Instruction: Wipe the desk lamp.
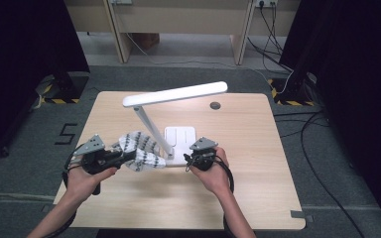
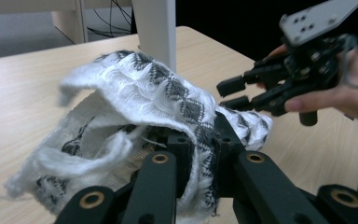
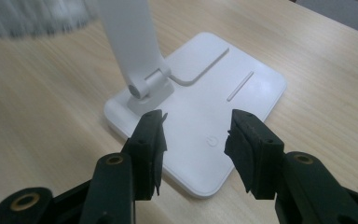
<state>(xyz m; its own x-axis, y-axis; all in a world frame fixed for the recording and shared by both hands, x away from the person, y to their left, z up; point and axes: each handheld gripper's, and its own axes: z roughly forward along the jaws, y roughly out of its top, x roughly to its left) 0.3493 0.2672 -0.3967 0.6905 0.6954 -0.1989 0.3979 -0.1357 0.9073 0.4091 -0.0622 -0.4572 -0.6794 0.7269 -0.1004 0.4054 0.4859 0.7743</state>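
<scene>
- left gripper (image 2: 198, 154) clamped on knit cloth (image 2: 144, 98): soft, light, floppy; looks best pinched at a bunched edge
- right gripper (image 3: 196, 140) unclenched, nothing held, above lamp base (image 3: 242, 88)

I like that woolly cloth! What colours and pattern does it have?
The knitted cloth is white with dark diamond shapes, best in the left gripper view.

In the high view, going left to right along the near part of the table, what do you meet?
Left gripper → knitted cloth → lamp base → right gripper
</scene>
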